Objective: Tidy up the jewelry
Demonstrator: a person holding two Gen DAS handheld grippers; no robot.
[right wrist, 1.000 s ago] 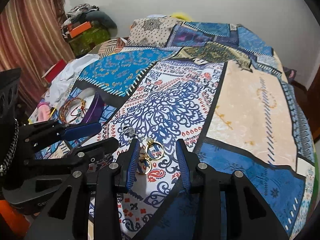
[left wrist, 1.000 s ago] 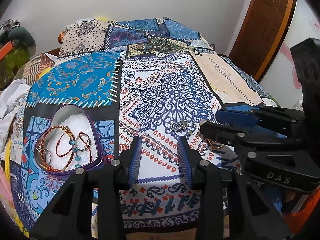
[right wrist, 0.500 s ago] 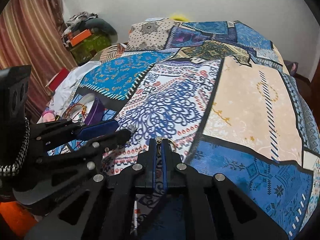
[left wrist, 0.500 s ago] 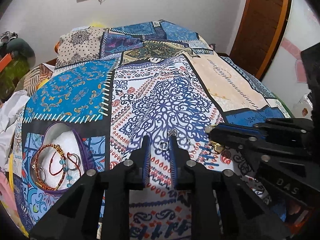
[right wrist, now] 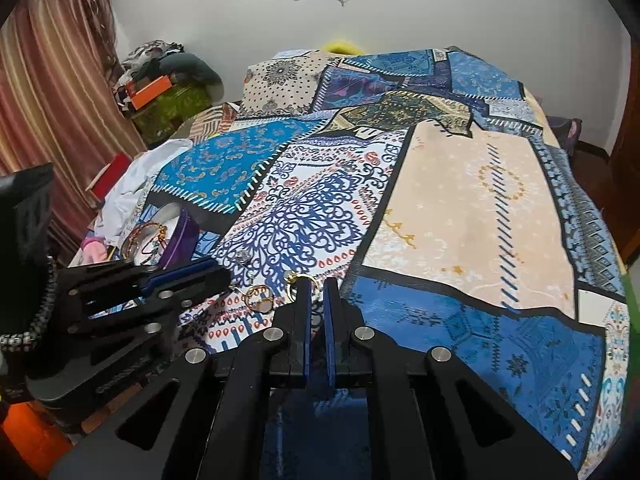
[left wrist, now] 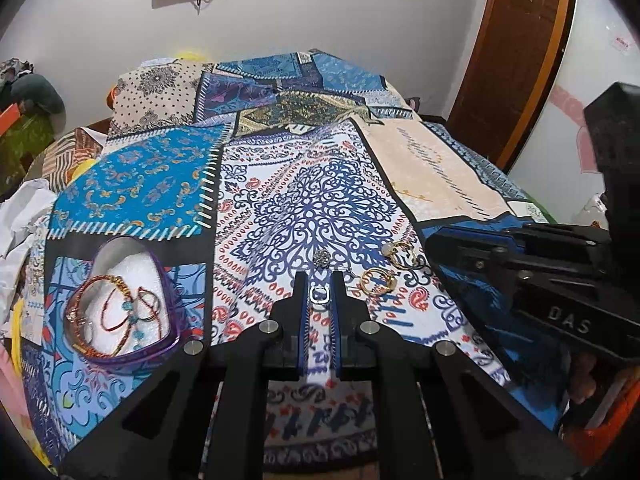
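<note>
In the left wrist view my left gripper [left wrist: 320,280] is closing its jaws, and a small silver ring [left wrist: 319,294] is pinched between the blue pads. A silver flower stud [left wrist: 322,258] lies just beyond its tips. My right gripper [right wrist: 316,285] is shut on a gold hoop earring [right wrist: 298,280] that pokes out at its tips; the left wrist view shows this hoop [left wrist: 402,255] at the right gripper [left wrist: 434,240]. A second gold hoop [left wrist: 376,282] lies on the bedspread between both grippers. A purple heart-shaped tin [left wrist: 173,322] at the left holds red and gold bracelets [left wrist: 104,304].
All of this sits on a patchwork bedspread [right wrist: 460,208] over a bed. Clothes and boxes [right wrist: 160,88] pile up past the bed's left side beside a striped curtain [right wrist: 52,92]. A brown door [left wrist: 520,60] stands at the right. White cloth [left wrist: 24,208] lies near the tin.
Both grippers have closed. The left one moved forward over the silver ring and pinched it. The right one closed on a gold hoop earring.
</note>
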